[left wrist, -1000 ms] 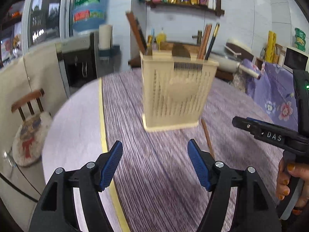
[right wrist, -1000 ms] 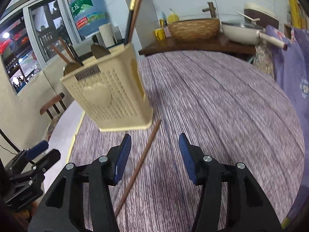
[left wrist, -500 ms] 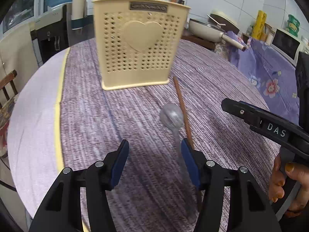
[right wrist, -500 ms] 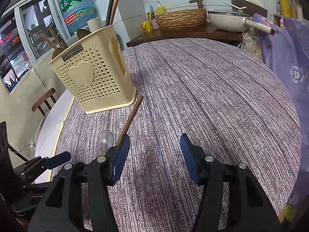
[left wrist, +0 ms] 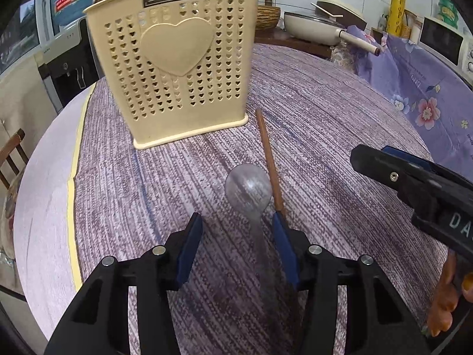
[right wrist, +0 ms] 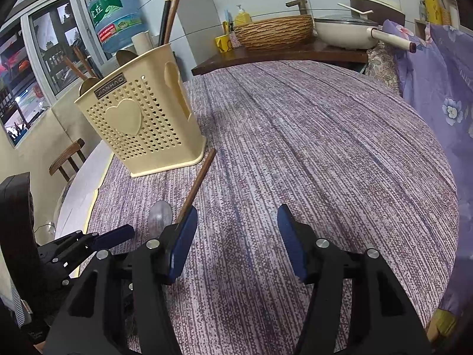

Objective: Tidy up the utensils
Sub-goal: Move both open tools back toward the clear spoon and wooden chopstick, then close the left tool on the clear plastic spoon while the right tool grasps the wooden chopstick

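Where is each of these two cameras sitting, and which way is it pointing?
Left wrist view: rides the left claw, low over the table, facing the cream utensil holder; the clear spoon lies between its open fingers, and the right claw and fingers of the person's hand show at the right.
Right wrist view: rides the right claw, looking across the purple tablecloth; the left claw shows lower left.
Shared: holder, spoon, brown chopstick.

Left hand-held gripper jaws apart, low, right hand-held gripper likewise
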Motion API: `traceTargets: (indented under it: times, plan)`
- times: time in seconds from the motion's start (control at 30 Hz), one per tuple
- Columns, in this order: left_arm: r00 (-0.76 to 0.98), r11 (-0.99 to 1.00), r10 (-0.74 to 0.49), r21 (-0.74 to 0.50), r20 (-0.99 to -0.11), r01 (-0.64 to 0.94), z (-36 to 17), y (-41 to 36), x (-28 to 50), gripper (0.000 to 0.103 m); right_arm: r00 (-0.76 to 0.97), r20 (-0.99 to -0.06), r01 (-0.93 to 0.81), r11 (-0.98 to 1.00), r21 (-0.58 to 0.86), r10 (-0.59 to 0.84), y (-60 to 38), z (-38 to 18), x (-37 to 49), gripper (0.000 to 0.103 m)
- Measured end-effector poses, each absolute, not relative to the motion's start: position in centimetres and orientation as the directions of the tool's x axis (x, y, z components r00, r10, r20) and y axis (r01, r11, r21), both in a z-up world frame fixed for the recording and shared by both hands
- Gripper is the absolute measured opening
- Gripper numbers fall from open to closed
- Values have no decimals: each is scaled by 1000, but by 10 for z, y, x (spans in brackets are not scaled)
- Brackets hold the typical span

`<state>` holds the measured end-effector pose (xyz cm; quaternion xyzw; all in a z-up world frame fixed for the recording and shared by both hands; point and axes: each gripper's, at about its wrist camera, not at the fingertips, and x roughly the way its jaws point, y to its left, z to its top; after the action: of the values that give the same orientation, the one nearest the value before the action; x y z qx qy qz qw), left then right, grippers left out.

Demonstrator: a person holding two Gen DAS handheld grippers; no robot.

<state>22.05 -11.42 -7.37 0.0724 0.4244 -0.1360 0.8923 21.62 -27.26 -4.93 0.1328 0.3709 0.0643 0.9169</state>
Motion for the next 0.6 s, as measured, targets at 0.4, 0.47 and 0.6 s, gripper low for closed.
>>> traceTargets:
  times: [0.4,0.47,0.6]
  plan:
    - [589,953,-151,42,-794,300,-71,-129,241,36,690,-695,14,957,289,200,-279,-58,221,57]
    - [589,954,-162,26,-791,298,-71,-124,239,36,685,-698,4,958,288,207,-276,-58,223,57]
    - [586,961,-180,-16,-790,274,-69,-106,237,36,665,-708,-22,954,300,238,-268,-57,231,57]
